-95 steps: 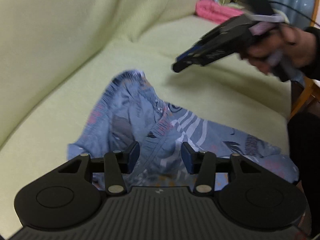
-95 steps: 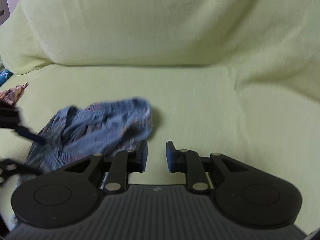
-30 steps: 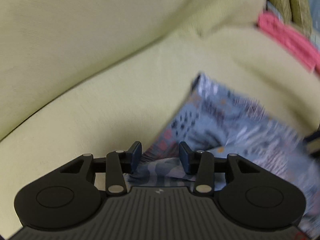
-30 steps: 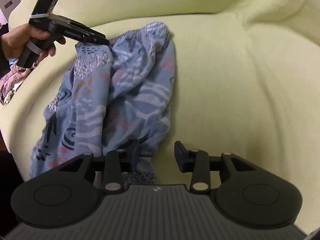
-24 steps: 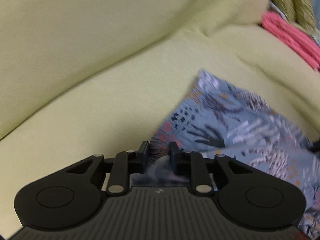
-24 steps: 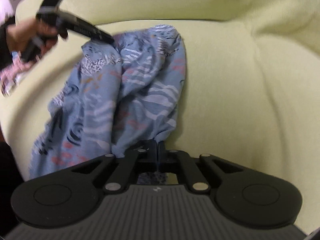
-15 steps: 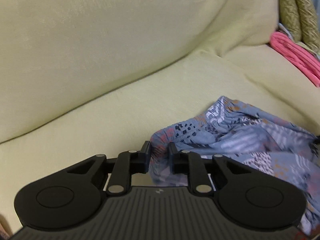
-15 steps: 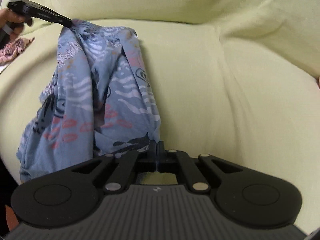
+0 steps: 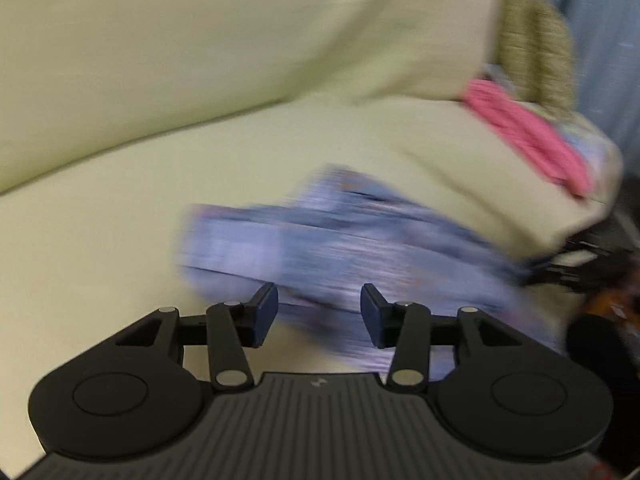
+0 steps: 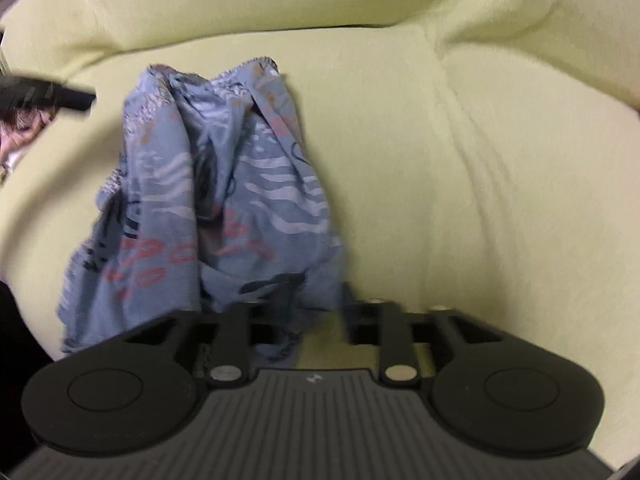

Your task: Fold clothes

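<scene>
One blue patterned garment (image 10: 208, 200) is seen, crumpled on the seat of one yellow-green sofa (image 10: 440, 160). One pink cloth (image 9: 528, 132) lies at the far end of the seat. Two grippers are counted. The left gripper (image 9: 319, 312) is pointed down at the garment; its jaws have just been opening and nothing is pressed between them. The right gripper (image 10: 316, 320) is tilted down at the near edge of the garment; its jaws have just been opening, and the cloth is released.
</scene>
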